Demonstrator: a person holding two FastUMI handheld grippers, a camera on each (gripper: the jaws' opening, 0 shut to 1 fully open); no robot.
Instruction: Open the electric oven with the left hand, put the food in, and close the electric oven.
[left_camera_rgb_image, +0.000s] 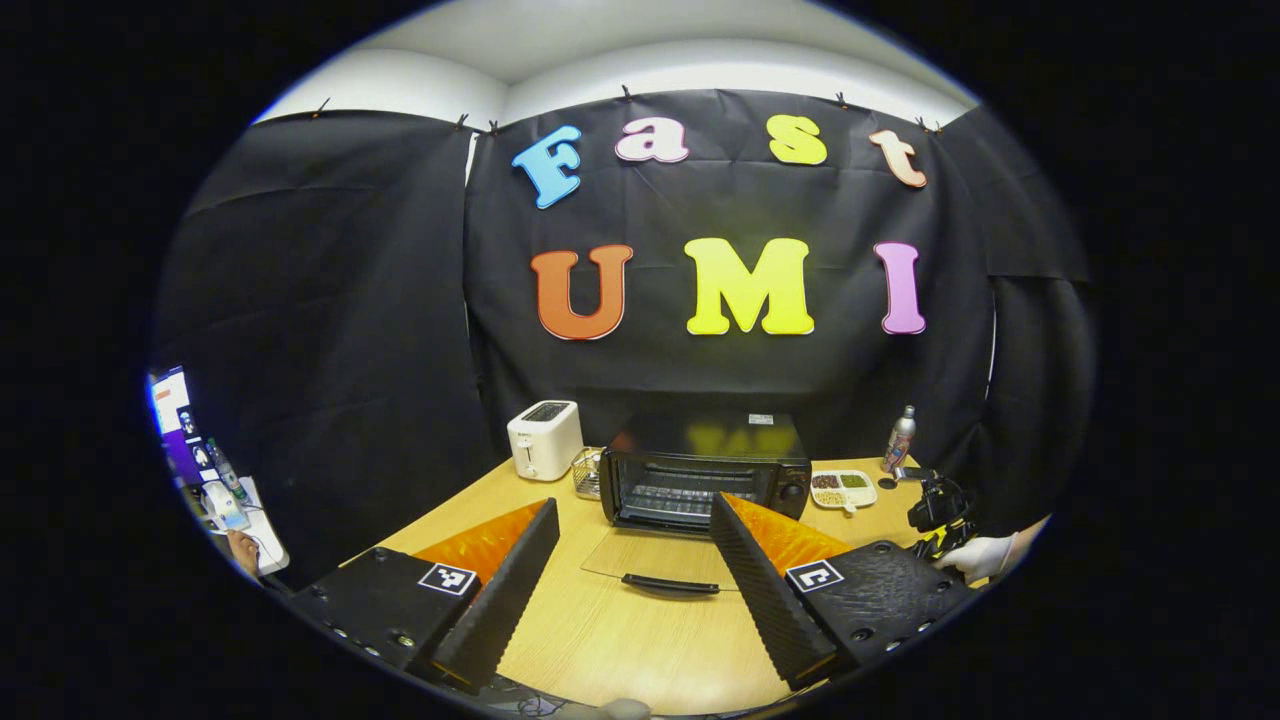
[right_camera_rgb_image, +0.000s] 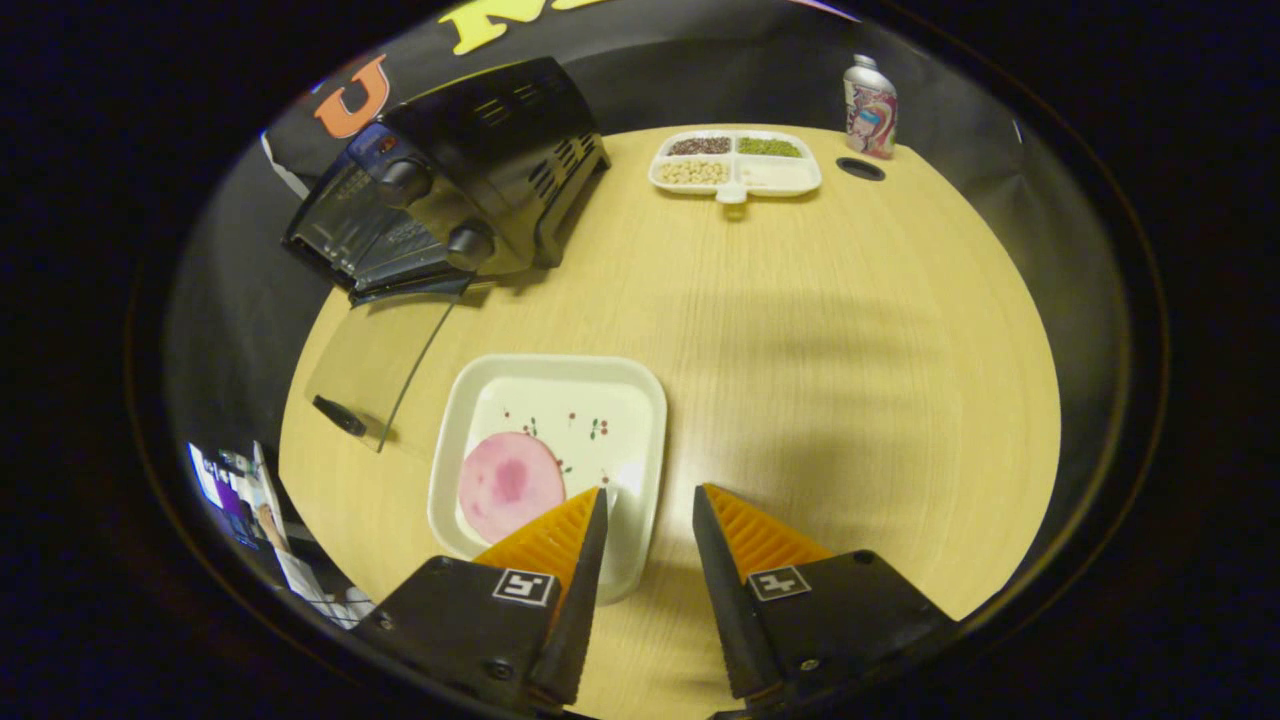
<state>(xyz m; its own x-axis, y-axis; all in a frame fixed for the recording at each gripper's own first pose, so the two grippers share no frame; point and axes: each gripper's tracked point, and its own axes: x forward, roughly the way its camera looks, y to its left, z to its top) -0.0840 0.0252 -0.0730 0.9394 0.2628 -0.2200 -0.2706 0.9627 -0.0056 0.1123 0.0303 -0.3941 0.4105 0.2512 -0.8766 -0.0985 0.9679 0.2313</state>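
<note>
A: Start big. What do we have on the pale wooden tabletop (right_camera_rgb_image: 800, 330)?

B: We have the black electric oven (left_camera_rgb_image: 705, 470) with its glass door (left_camera_rgb_image: 650, 560) dropped flat toward us, its dark handle at the near edge. So we judge the opening done and the loading next.

A: And the food?

B: A round pink slice (right_camera_rgb_image: 510, 485) lies in the white square plate (right_camera_rgb_image: 560, 400) with small cherry prints. From the oven, the plate sits in front and to the knob side, just beside the open door's edge.

A: Which gripper is nearer?

B: We see the right gripper (right_camera_rgb_image: 645, 545) hovering right over the plate's near rim, fingers parted and holding nothing. Its left finger overlaps the plate; the slice lies just off that fingertip, on the oven side. The slice is flat and round, so we have no long axis to line up.

A: And the left gripper (left_camera_rgb_image: 635, 580)?

B: Fingers spread wide, empty, facing the oven mouth from in front of the door.
</note>
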